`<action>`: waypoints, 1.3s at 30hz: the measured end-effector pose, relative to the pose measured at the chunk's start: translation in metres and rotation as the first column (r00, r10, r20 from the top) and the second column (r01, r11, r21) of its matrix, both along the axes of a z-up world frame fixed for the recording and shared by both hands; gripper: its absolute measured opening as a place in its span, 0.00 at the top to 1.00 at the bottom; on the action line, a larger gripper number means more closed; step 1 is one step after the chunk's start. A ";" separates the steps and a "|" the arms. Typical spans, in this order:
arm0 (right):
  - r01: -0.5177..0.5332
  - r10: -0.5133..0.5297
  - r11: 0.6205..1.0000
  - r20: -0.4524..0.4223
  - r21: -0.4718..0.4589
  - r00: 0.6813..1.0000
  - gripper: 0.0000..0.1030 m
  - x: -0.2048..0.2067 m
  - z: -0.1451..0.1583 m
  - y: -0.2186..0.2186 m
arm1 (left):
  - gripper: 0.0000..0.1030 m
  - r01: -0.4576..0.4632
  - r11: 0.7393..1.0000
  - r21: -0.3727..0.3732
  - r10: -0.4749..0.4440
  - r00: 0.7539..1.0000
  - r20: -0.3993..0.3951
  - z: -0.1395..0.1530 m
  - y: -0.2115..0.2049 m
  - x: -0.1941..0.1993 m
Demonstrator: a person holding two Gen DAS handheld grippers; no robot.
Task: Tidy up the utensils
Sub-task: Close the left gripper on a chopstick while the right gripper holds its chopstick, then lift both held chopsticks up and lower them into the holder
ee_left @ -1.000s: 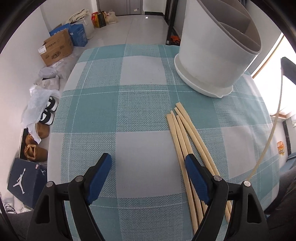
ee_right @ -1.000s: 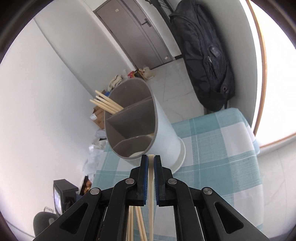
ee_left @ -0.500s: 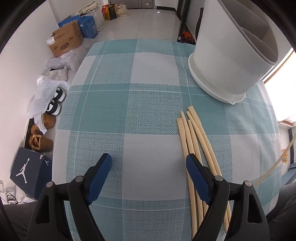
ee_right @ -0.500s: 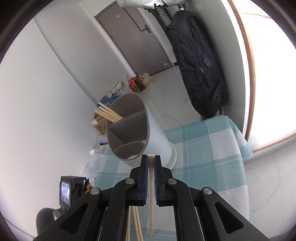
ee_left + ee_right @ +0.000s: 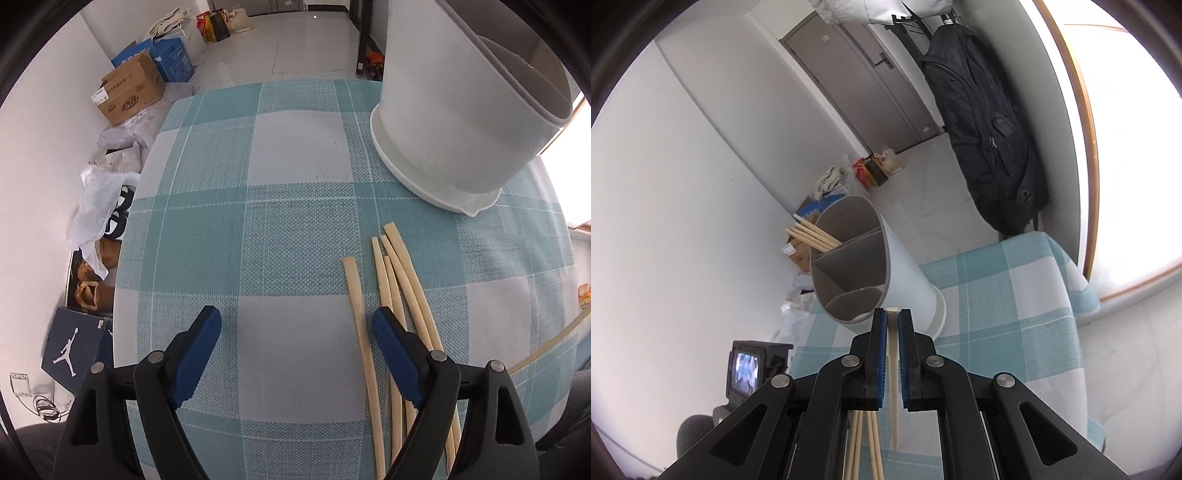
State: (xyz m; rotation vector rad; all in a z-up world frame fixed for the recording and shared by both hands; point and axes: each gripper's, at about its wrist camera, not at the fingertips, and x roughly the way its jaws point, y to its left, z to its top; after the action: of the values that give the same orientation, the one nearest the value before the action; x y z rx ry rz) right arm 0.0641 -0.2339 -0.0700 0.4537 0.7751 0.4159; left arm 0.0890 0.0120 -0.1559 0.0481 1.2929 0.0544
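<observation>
Left wrist view: left gripper (image 5: pixel 295 336) held over the checked tabletop (image 5: pixel 295 229), fingers (image 5: pixel 199 343) spread wide with nothing between, one loose chopstick (image 5: pixel 356 295) just inside the right finger, other chopsticks (image 5: pixel 406 280) fanned beside it, white holder (image 5: pixel 454 122) far right. Right wrist view: right gripper (image 5: pixel 893 325) pinched tight on a single chopstick (image 5: pixel 893 369), raised near the divided holder (image 5: pixel 886 266), more sticks (image 5: pixel 812 234) leaning in its far-left compartment.

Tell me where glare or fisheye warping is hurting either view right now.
Right wrist view: the bright window at the right edge is blown out to white. Left wrist view: the teal checked tablecloth bulges, its straight lines curving, and the tall white plastic utensil holder leans; both views stay sharp.
</observation>
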 end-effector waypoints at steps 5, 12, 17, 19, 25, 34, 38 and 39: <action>-0.002 0.002 1.000 -0.007 0.013 1.000 0.95 0.000 -0.001 -0.003 | 0.51 0.027 0.998 -0.065 -0.026 1.000 0.014 0.002 0.001 0.002; -0.011 0.011 1.000 0.003 0.014 1.000 0.95 -0.001 0.002 -0.002 | 0.95 0.135 0.989 -0.060 -0.135 0.991 0.018 0.004 -0.020 0.007; -0.007 0.007 1.000 0.003 0.006 1.000 0.95 -0.002 0.001 -0.003 | 0.98 0.116 0.986 -0.122 -0.111 0.993 0.041 0.003 -0.009 0.009; -0.008 0.008 1.000 0.006 0.004 1.000 0.95 -0.002 0.001 -0.003 | 0.98 0.104 0.985 -0.138 -0.095 0.993 0.066 0.007 -0.006 0.009; -0.021 0.022 0.999 0.043 -0.029 0.999 0.95 -0.006 0.006 0.004 | 0.98 0.099 0.980 -0.170 -0.053 0.965 0.255 0.049 -0.007 -0.006; -0.051 0.058 0.996 0.103 -0.071 0.993 0.95 -0.016 0.010 0.017 | 0.98 0.126 0.968 -0.217 -0.016 0.894 0.447 0.097 -0.004 -0.040; -0.068 0.083 0.992 0.152 -0.104 0.985 0.95 -0.026 0.015 0.026 | 0.98 0.135 0.967 -0.217 -0.012 0.873 0.487 0.102 -0.001 -0.041; -0.075 0.094 0.990 0.166 -0.116 0.982 0.95 -0.029 0.017 0.030 | 0.98 0.142 0.966 -0.217 -0.017 0.870 0.492 0.103 -0.003 -0.042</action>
State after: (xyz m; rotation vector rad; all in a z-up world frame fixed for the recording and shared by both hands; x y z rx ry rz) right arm 0.0351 -0.2035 -0.0530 0.2790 0.6483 0.4825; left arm 0.0467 0.0093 -0.0525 -0.1210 0.7795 -0.1599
